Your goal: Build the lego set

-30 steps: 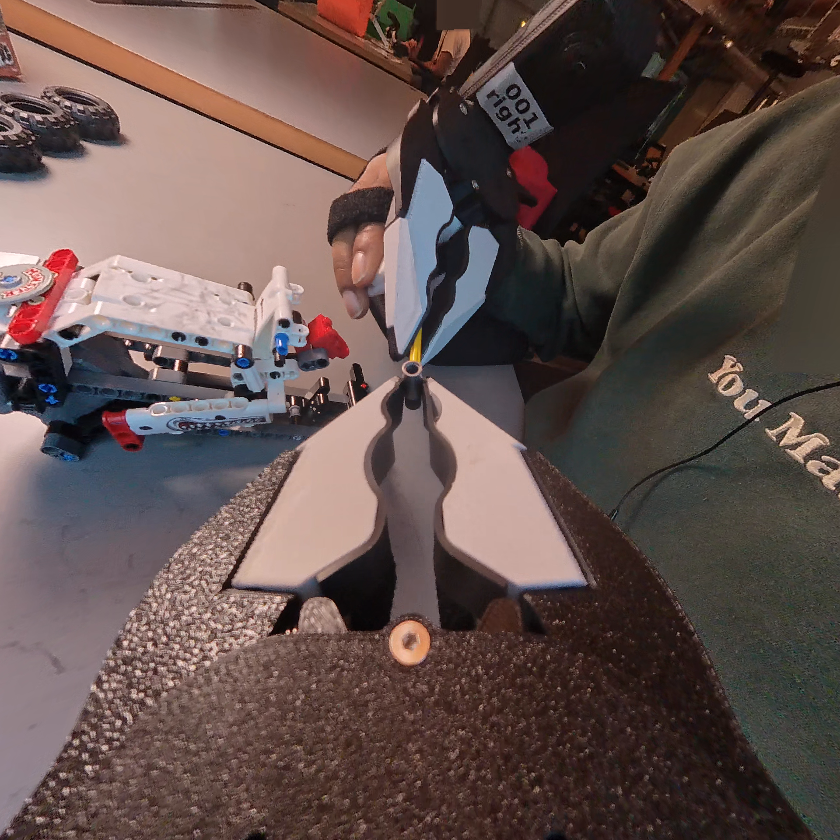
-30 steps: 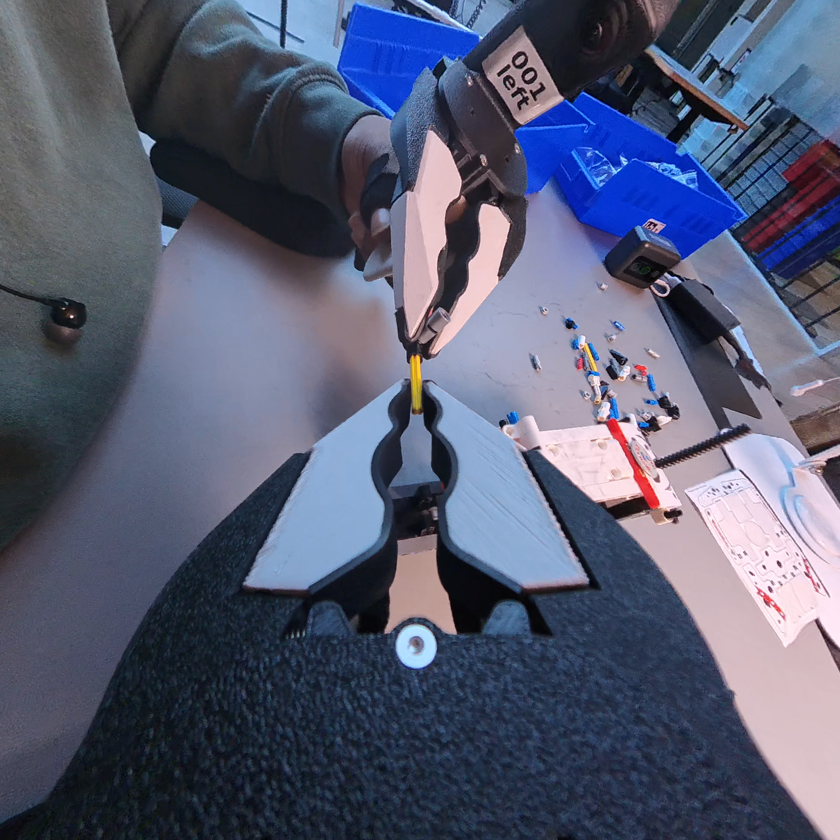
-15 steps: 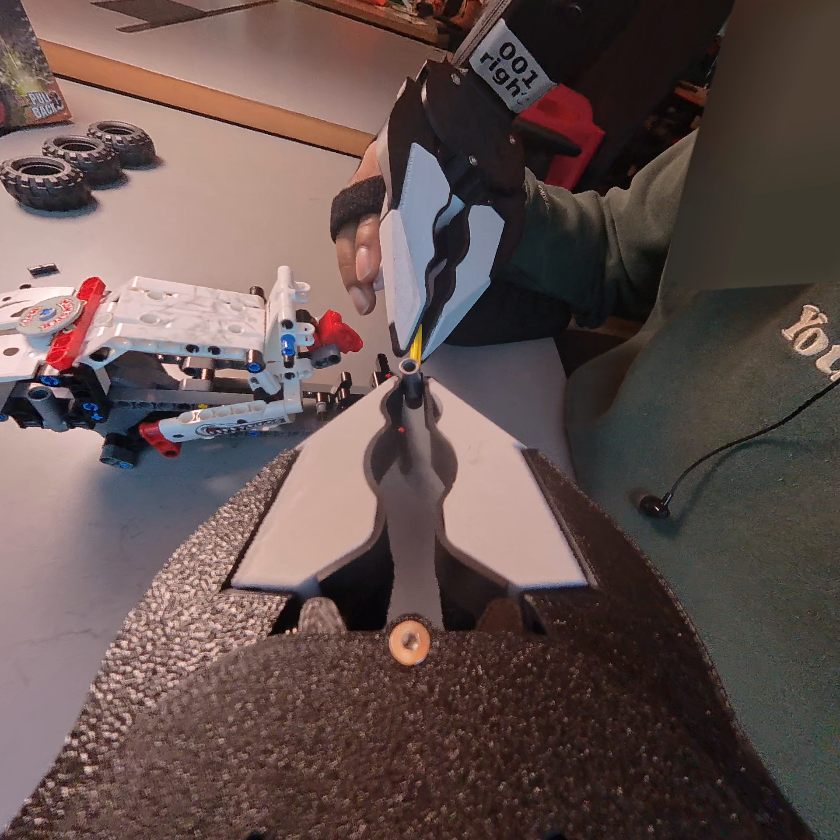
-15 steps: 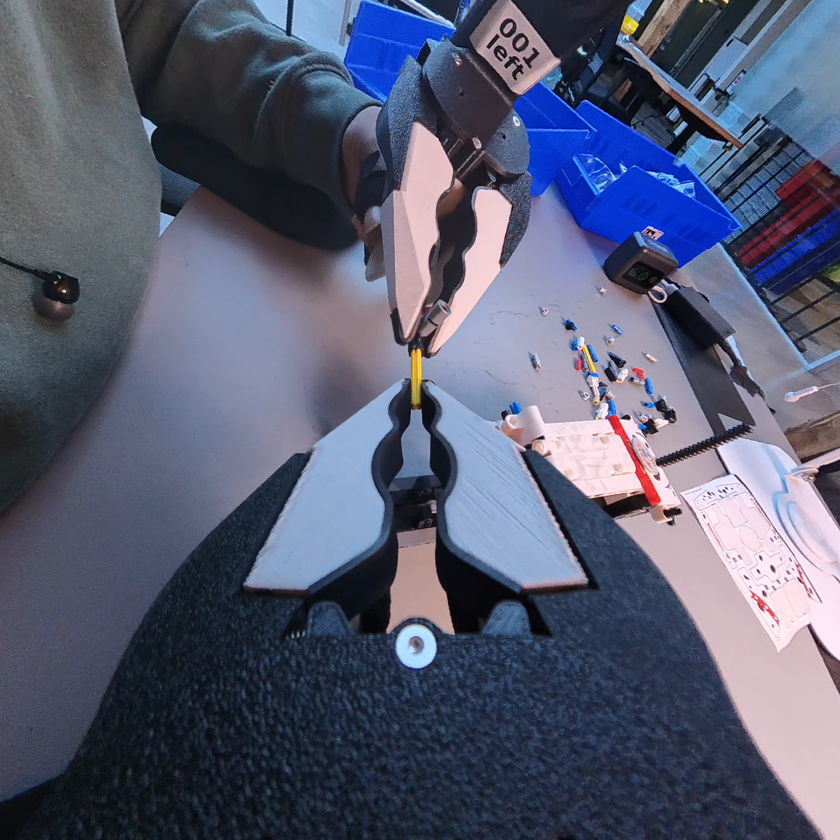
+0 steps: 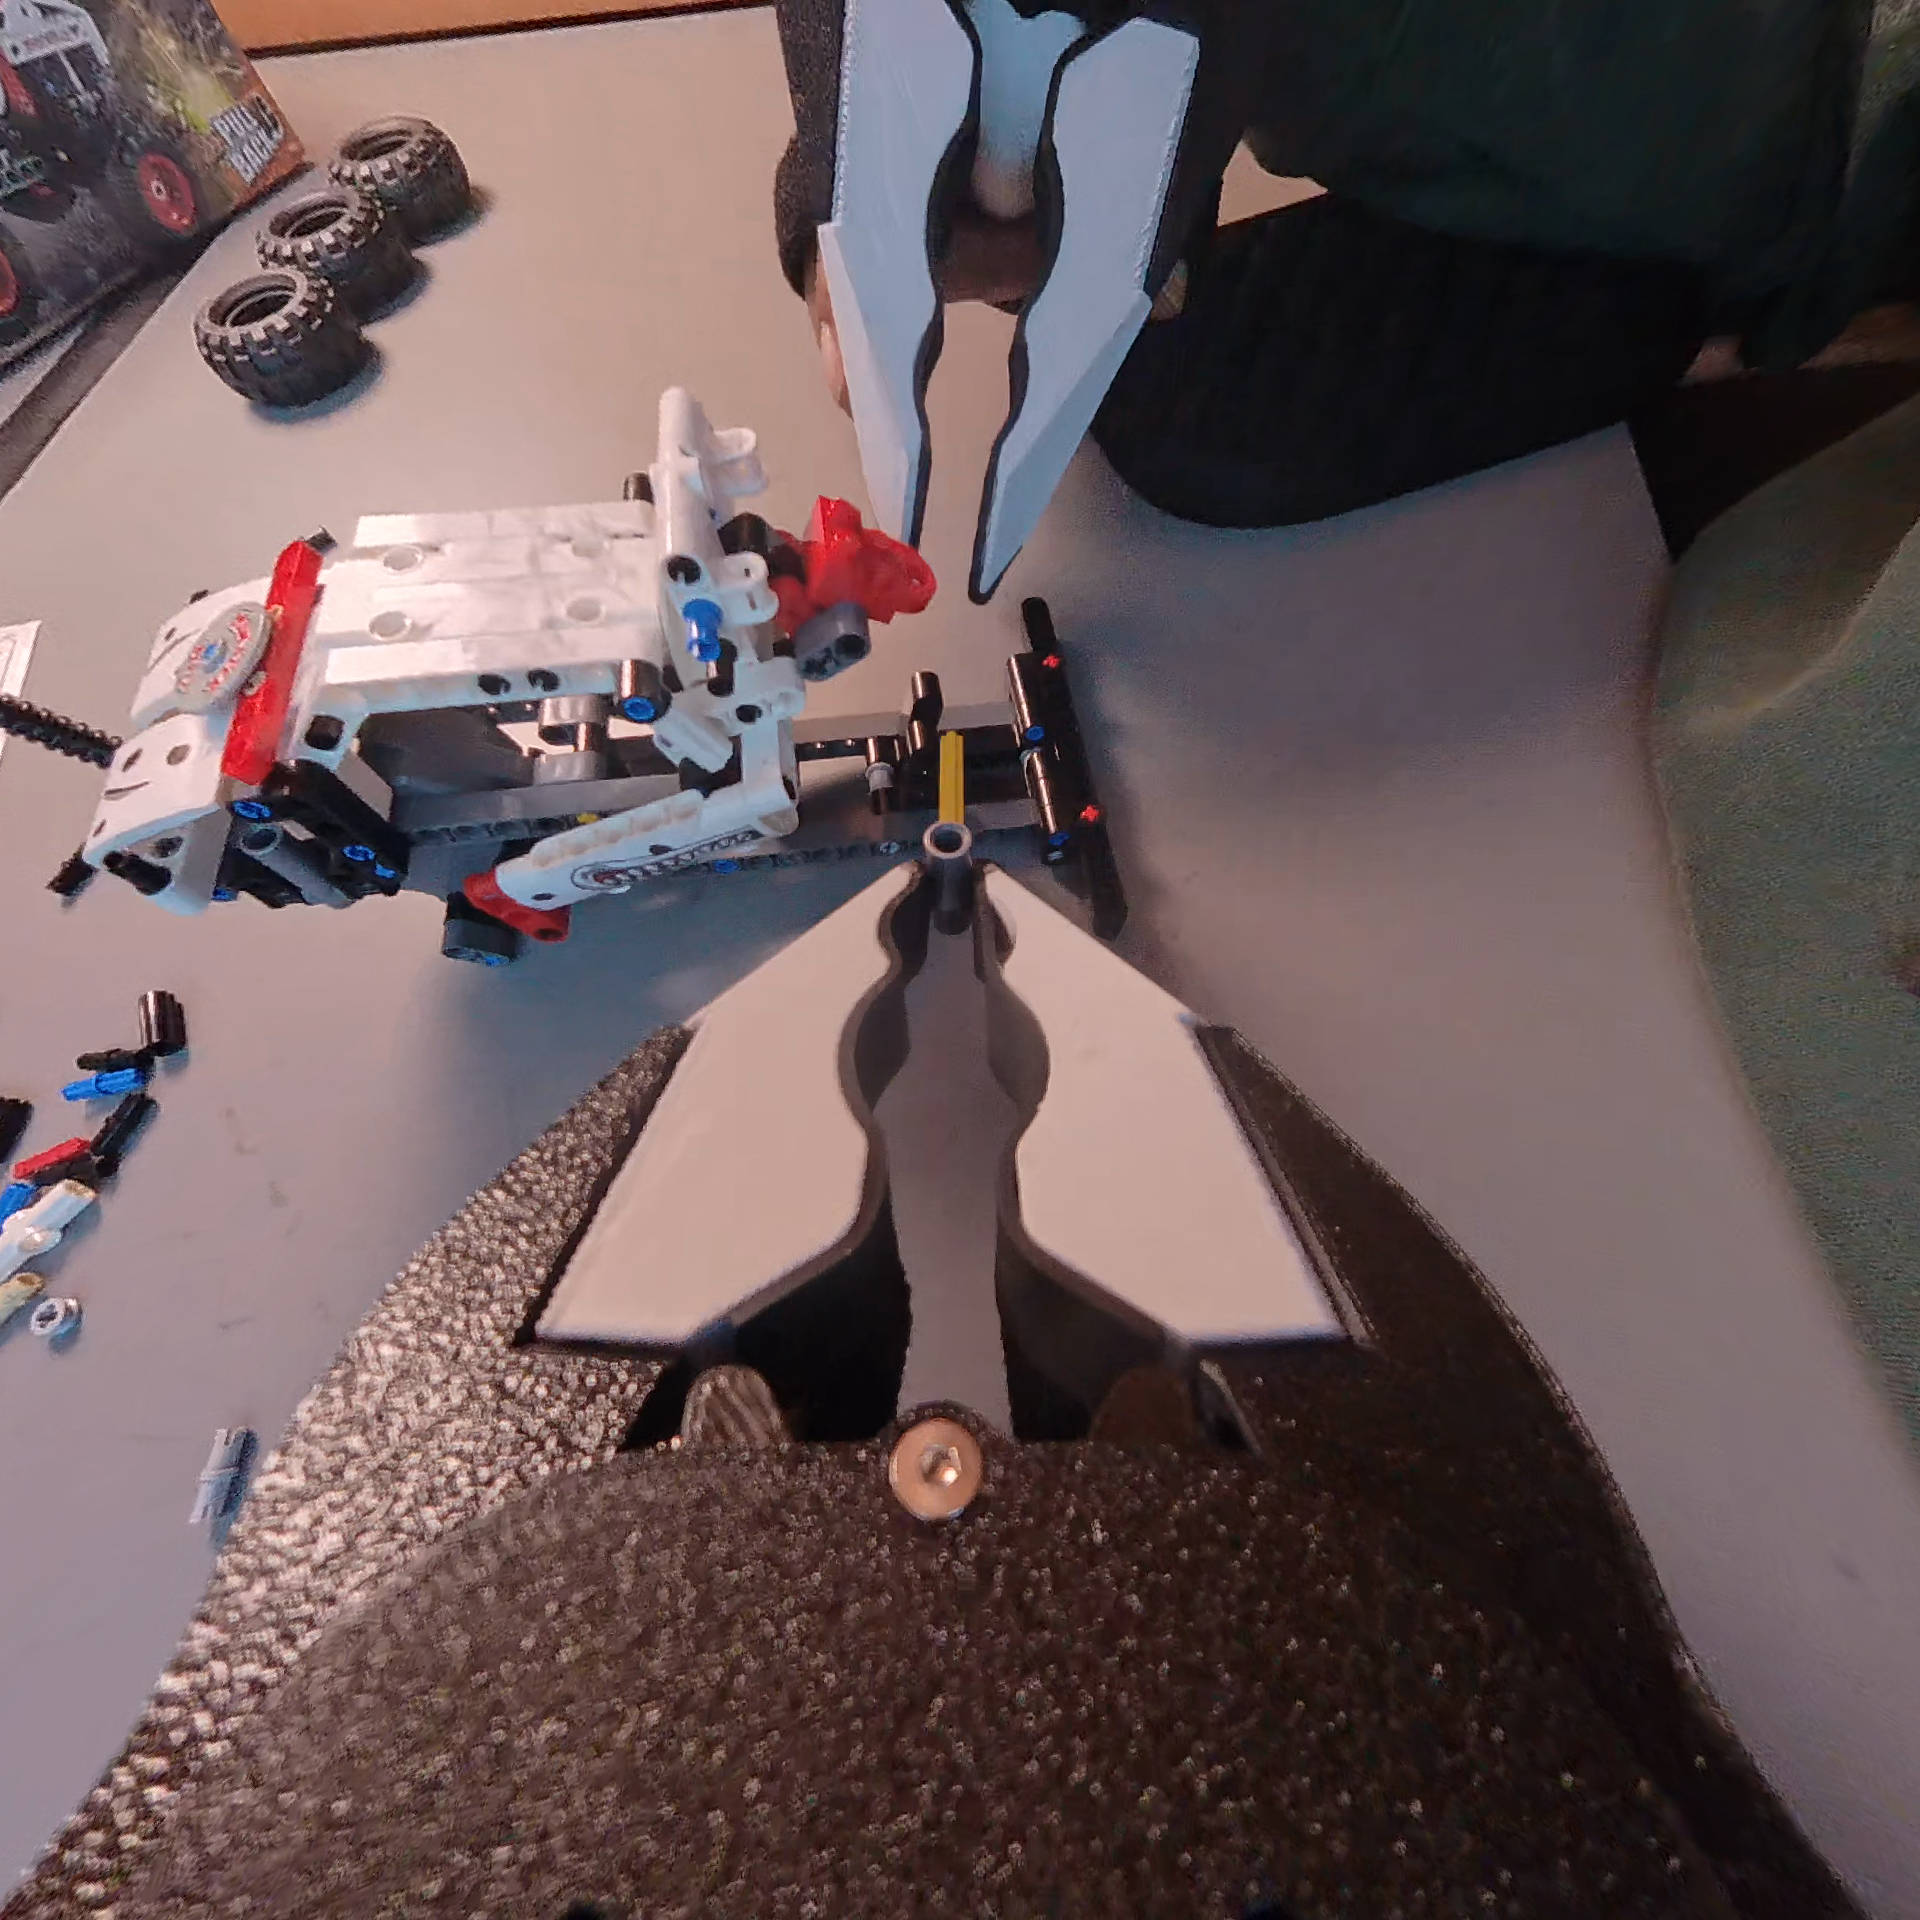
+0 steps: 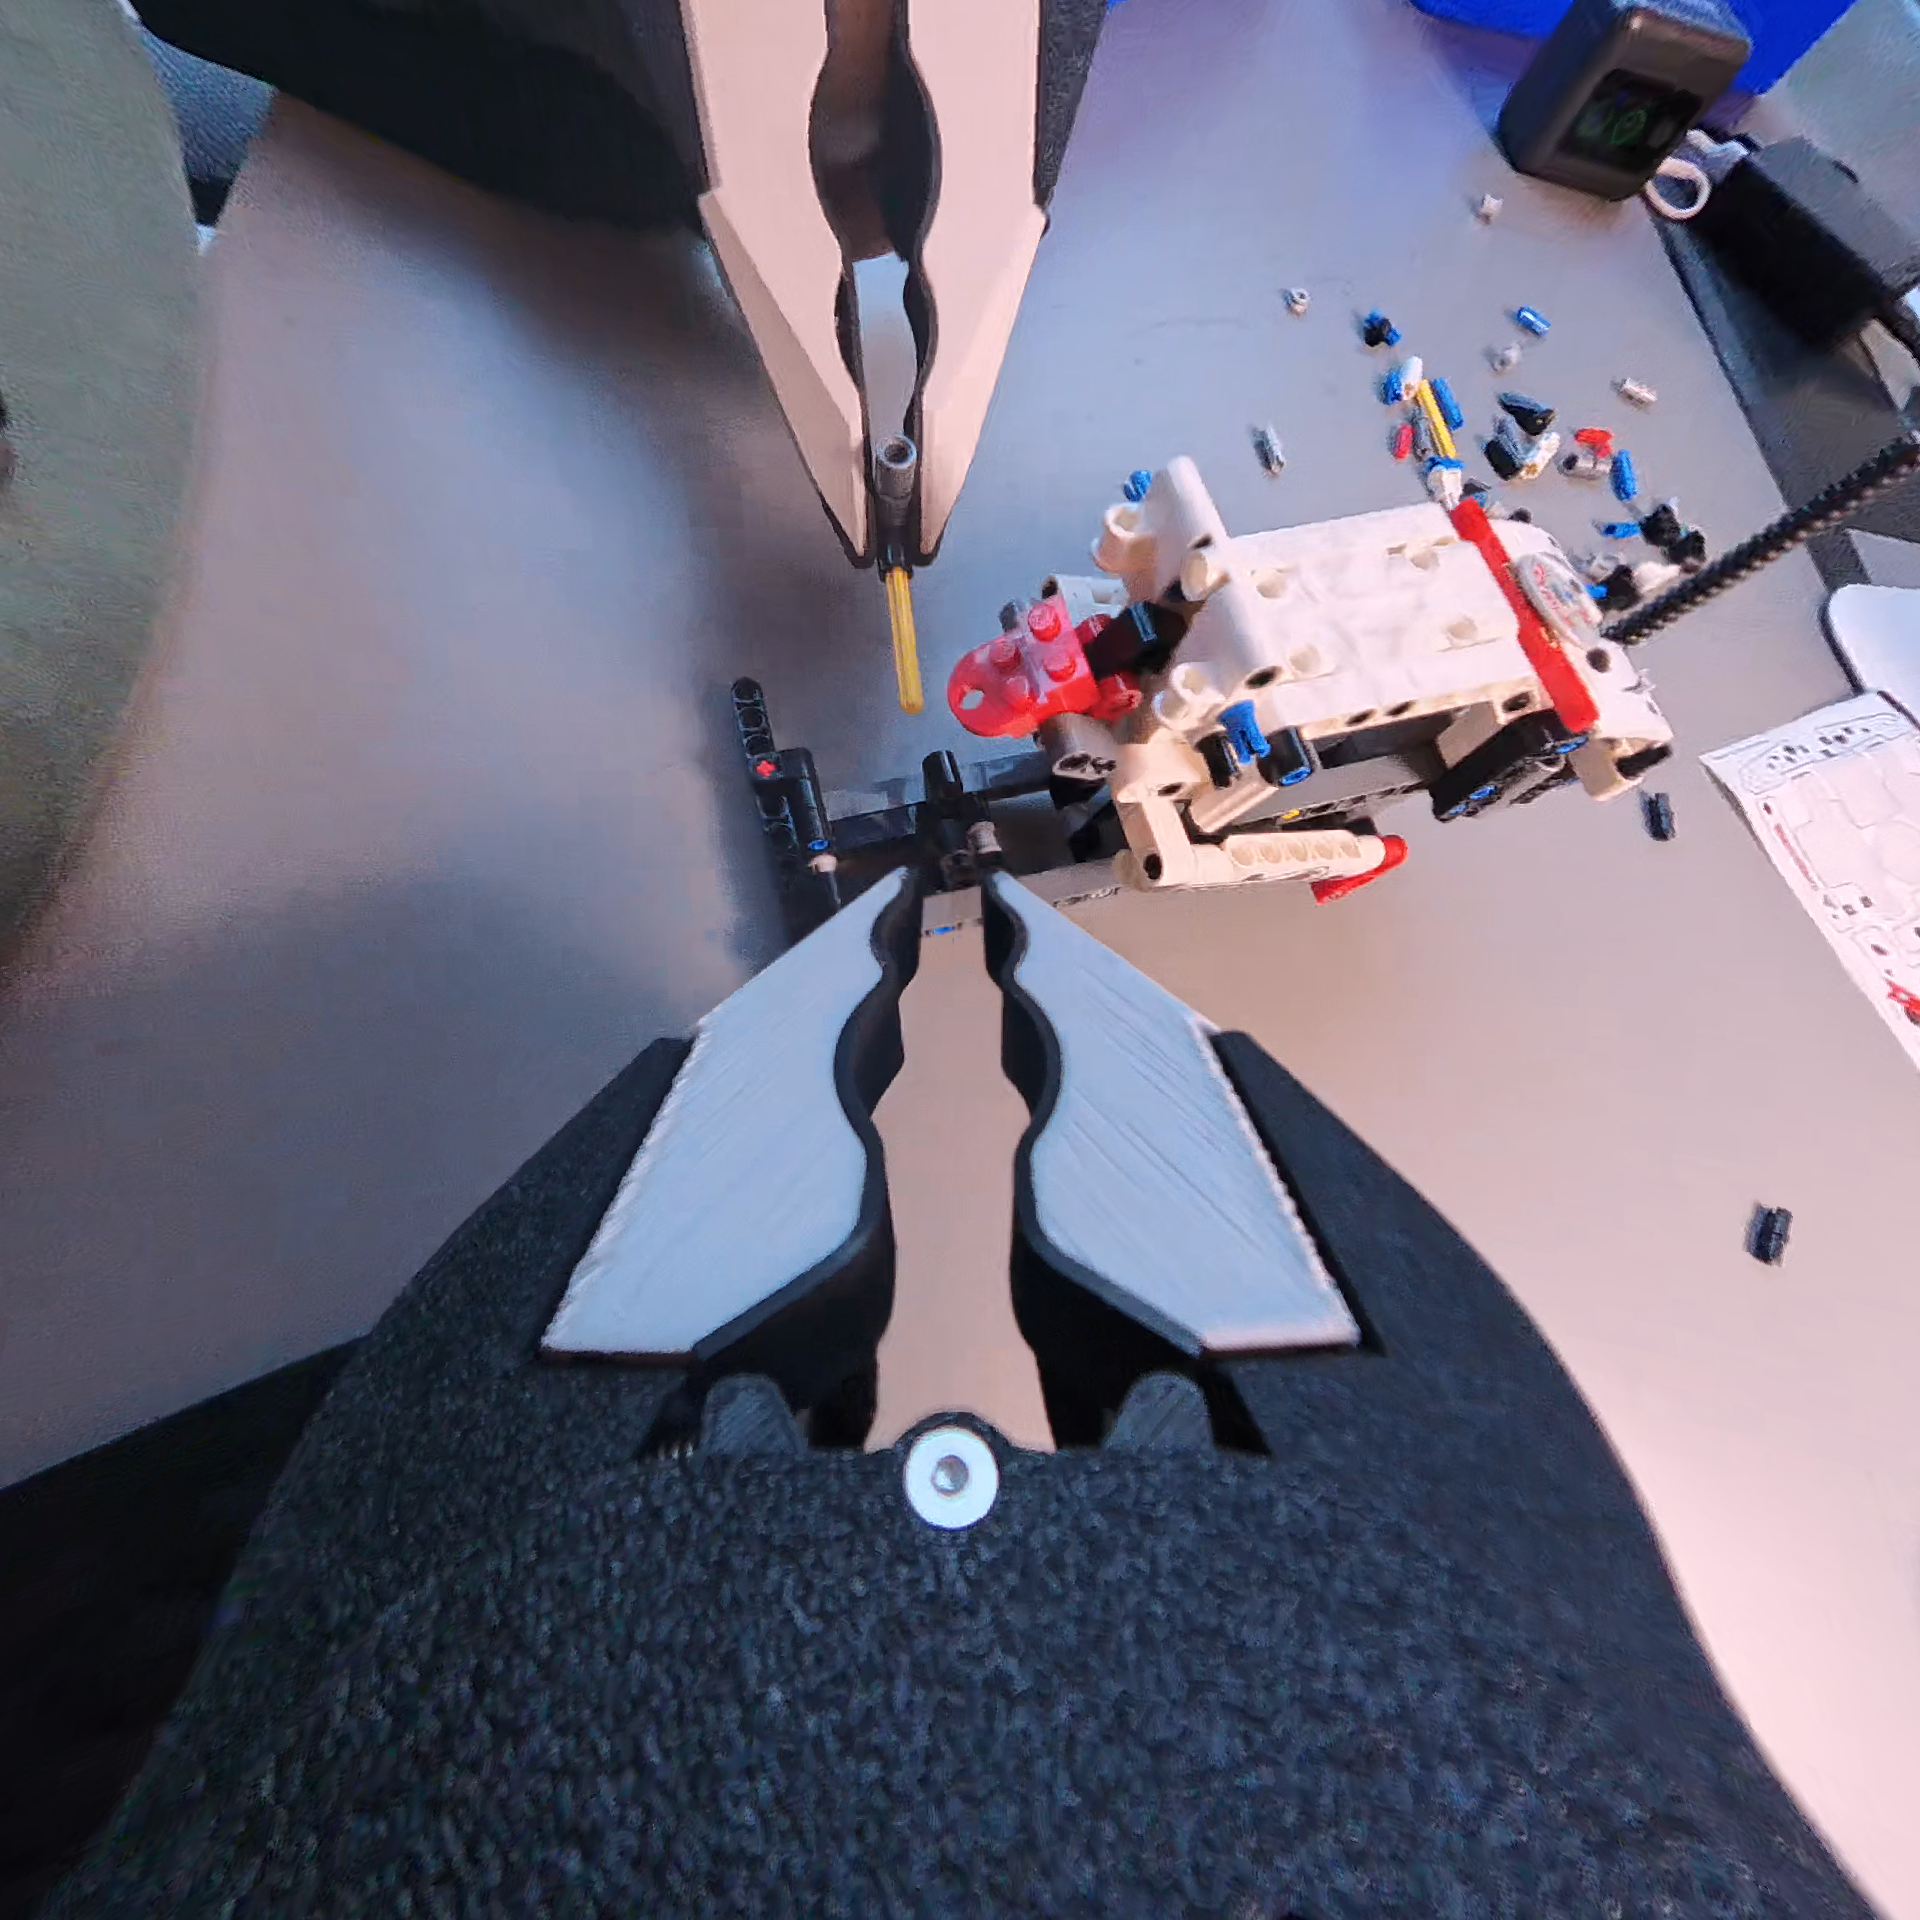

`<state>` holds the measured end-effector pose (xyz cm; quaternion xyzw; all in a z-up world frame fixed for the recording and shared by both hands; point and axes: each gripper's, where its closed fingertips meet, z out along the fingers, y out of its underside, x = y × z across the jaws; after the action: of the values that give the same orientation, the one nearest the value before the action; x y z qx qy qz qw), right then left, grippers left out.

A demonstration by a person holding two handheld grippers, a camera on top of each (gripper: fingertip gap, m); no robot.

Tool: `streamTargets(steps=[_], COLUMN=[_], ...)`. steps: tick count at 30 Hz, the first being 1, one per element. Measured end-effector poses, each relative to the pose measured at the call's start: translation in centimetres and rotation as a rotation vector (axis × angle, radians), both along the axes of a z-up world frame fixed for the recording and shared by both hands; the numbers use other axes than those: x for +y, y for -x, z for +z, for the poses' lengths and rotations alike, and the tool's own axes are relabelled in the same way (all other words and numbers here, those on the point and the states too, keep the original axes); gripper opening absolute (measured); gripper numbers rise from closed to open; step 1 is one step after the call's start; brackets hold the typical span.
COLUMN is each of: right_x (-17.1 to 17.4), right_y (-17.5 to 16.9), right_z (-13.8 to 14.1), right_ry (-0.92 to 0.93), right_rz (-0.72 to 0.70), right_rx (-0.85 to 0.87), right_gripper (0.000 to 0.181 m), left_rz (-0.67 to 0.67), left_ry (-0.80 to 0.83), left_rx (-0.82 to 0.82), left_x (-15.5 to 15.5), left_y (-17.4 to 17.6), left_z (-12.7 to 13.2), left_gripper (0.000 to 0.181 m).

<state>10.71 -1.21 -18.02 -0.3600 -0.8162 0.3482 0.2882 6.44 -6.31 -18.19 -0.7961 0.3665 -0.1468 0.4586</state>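
Observation:
My left gripper (image 5: 948,883) is shut on a small grey connector (image 5: 948,844) with a yellow axle (image 5: 949,771) sticking out of its front. In the right wrist view the left gripper (image 6: 894,551) points down, and the connector (image 6: 894,478) and axle (image 6: 902,639) hang just above the table. My right gripper (image 6: 948,883) is slightly open and empty; it faces the left one in the left wrist view (image 5: 943,566). The white, red and black lego vehicle (image 5: 468,665) lies on the table, its black rear frame (image 6: 790,800) just under both grippers' tips.
Three black tyres (image 5: 312,260) and the set's box (image 5: 104,135) lie at the far left. Loose small pieces (image 6: 1507,416) are scattered behind the vehicle (image 6: 1351,644). A printed sheet (image 6: 1839,831) and a black device (image 6: 1621,94) sit at the right. A person's green sleeve (image 5: 1787,727) borders the table. Spacing between my two grippers at the tips: around 8 cm.
My right gripper let go of the yellow axle and drew back. The axle stays in the connector held by the left gripper. Both grippers have tilted down over the vehicle's rear.

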Motion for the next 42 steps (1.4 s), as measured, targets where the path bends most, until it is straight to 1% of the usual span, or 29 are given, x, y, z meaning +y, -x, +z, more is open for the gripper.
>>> streamTargets(steps=[3,9,14,16,18,23,35,39,42], right_x=[-0.5,-1.4,-1.9,-1.8,-1.8,-1.8,-1.8,-1.9,-1.8], right_y=[0.5,2.1,2.8,2.9,2.9,2.9,2.9,2.9,3.0], right_z=[-0.9,-2.4,-2.2,-2.2,-2.1,-2.2,-2.2,-2.3,-2.3], right_ry=[0.008,0.041,0.048,0.041,0.044,0.044,0.067,0.073,0.071], right_rz=[0.023,0.05,0.07,0.068,0.069,0.065,0.046,0.043,0.034], right_rx=[-0.015,-0.023,-0.008,-0.002,0.004,0.005,-0.016,-0.024,-0.022], right_gripper=[0.021,0.021,0.019,0.011,0.008,0.008,0.008,0.007,0.007], left_rz=[0.014,0.046,0.036,0.034,0.038,0.044,0.035,0.037,0.07], left_ry=[0.022,0.018,0.007,-0.002,-0.012,-0.036,-0.129,-0.112,-0.094], left_rx=[0.029,0.061,0.057,0.044,0.032,0.034,0.152,0.188,0.165], left_x=[0.2,0.8,0.8,0.8,0.8,1.0,0.8,0.8,1.0], left_y=[0.3,0.2,-0.1,-0.2,-0.1,-0.2,-0.7,-0.7,-0.5], left_z=[-0.9,-1.6,-1.8,-1.5,-1.2,-1.0,-1.1,-1.7,-1.6], left_gripper=[0.007,0.007,0.007,0.006,0.006,0.006,0.007,0.007,0.006])
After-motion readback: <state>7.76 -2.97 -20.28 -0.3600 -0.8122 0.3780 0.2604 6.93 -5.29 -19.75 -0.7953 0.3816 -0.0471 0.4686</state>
